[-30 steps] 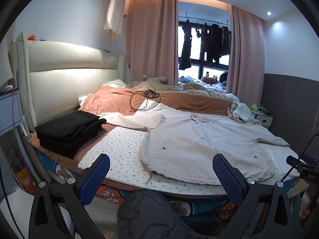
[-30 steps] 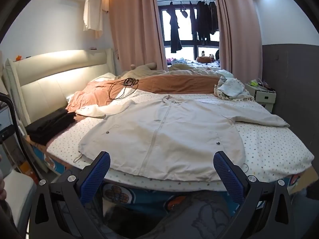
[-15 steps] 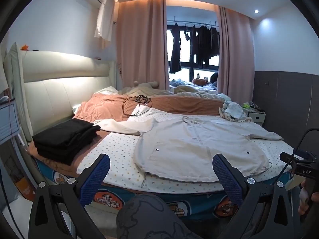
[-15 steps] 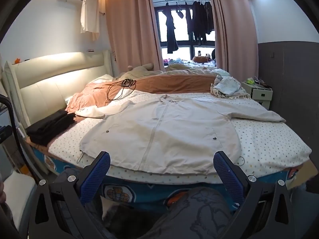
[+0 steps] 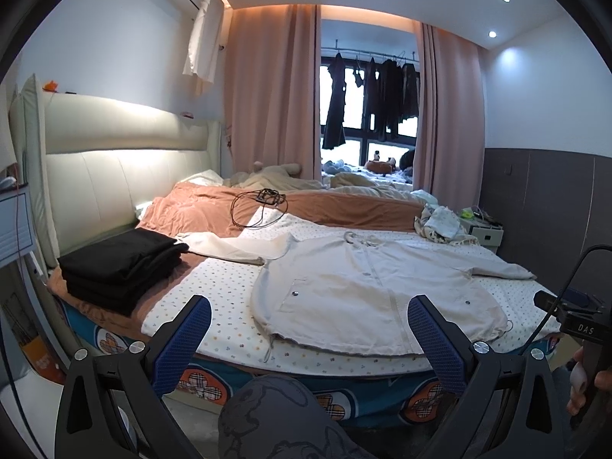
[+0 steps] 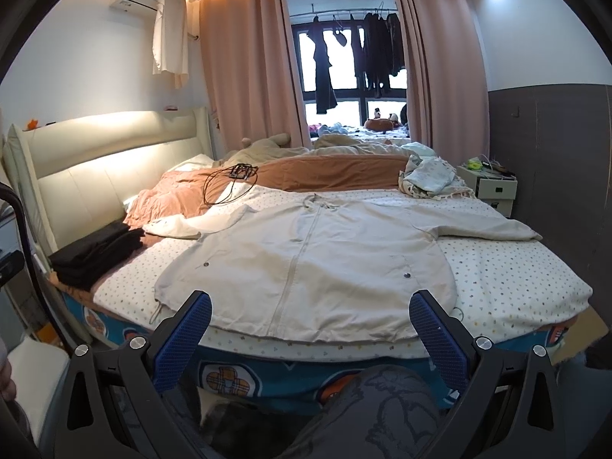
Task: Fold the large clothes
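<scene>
A large cream zip jacket (image 5: 367, 290) (image 6: 313, 264) lies spread flat, front up, on the dotted sheet of the bed (image 5: 214, 298) (image 6: 512, 275), with both sleeves stretched out to the sides. My left gripper (image 5: 309, 338) is open and held back from the bed's near edge, nothing between its blue pads. My right gripper (image 6: 310, 334) is also open, hovering just short of the jacket's hem, empty. A person's knee in grey printed trousers (image 5: 275, 417) (image 6: 386, 401) shows below both grippers.
A stack of folded black clothes (image 5: 118, 264) (image 6: 95, 252) sits at the bed's left edge. A black cable (image 5: 260, 206) lies on the orange blanket (image 5: 344, 210) behind. Crumpled pale laundry (image 5: 440, 222) and a white nightstand (image 6: 493, 187) are at the right. The headboard (image 5: 114, 176) is on the left.
Both grippers have pulled back from the bed and tilted up a little, so the jacket looks smaller and lower. The jacket has not moved; both grippers stay open.
</scene>
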A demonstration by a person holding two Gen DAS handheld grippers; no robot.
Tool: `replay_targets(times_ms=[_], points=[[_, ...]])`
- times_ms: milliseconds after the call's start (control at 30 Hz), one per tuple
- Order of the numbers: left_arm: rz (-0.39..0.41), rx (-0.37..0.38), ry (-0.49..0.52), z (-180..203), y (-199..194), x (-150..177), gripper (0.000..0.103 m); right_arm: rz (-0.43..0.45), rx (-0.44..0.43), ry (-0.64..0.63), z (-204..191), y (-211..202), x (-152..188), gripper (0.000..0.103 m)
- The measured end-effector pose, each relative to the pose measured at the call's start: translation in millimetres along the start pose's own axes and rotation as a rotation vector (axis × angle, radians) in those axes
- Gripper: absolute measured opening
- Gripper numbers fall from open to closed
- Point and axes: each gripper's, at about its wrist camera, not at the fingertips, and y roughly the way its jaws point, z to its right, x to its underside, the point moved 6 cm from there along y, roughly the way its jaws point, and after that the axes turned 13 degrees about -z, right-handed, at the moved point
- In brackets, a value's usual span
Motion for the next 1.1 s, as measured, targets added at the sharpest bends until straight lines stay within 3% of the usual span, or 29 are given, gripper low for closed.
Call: replay_targets(times_ms=[1100], points=[[-0.005,0.011,-0.011,-5,-1,1,0.103,0.003,-0.007,-0.040,-17,-5,-1,0.103]])
